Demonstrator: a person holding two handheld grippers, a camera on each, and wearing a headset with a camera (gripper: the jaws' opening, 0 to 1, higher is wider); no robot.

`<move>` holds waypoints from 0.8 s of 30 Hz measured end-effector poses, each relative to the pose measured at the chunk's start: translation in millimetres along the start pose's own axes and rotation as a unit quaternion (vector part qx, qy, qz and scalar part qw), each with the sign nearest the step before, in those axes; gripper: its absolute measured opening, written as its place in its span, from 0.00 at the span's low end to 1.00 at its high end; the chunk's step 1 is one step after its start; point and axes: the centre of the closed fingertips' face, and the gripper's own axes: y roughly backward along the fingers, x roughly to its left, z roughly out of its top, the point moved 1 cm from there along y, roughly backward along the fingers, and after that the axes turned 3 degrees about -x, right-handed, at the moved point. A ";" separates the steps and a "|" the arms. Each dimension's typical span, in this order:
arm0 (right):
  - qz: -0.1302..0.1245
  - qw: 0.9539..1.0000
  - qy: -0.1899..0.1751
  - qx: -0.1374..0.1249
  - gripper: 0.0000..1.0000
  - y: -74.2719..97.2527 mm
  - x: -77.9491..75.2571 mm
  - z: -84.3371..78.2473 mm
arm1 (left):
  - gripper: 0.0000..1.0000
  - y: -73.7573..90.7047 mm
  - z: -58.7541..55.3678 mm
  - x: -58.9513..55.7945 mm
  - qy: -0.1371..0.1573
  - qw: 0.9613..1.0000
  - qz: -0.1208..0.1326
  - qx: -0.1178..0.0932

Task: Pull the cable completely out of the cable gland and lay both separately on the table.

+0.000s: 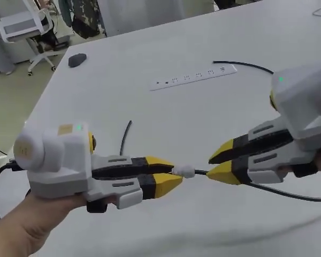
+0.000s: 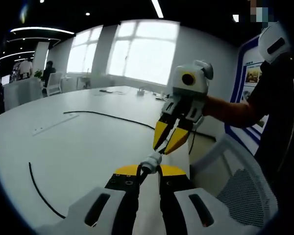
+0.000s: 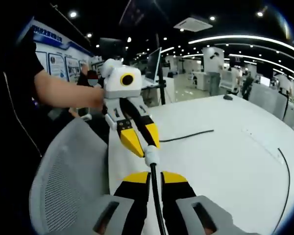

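White table point(image 1: 150, 120) bears a power strip point(image 1: 193, 77) beyond left tool point(image 1: 175, 172) clamping gland point(image 1: 185, 172), right tool point(image 1: 209, 165) clamping cable point(image 1: 289, 194).

Over the counter point(image 1: 214, 107), the left tongs point(image 1: 174, 174) and right tongs point(image 1: 213, 165) meet tip to tip. The cable gland point(image 1: 185, 172) sits in the left tongs' tips, and the cable point(image 1: 278, 191) runs from it rightward through the right tongs. Behind them on the counter lies a power strip point(image 1: 192, 77), with a loose wire point(image 1: 124, 138) nearer and to its left.
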 end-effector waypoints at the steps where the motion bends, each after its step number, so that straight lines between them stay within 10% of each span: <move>1: 0.003 1.000 -0.001 0.001 0.04 -2.9 0.7 0.0 | 0.14 -0.2 0.1 -0.4 0.000 1.000 -0.001 0.000; 15: 0.032 0.999 0.033 -0.002 0.00 -3.9 5.0 -4.6 | 0.15 -2.1 -0.2 -6.8 -0.031 0.999 -0.011 0.012; 24: 0.104 0.993 0.027 -0.047 0.00 7.9 11.6 2.4 | 0.15 -3.1 6.5 -14.7 -0.040 0.998 -0.040 -0.007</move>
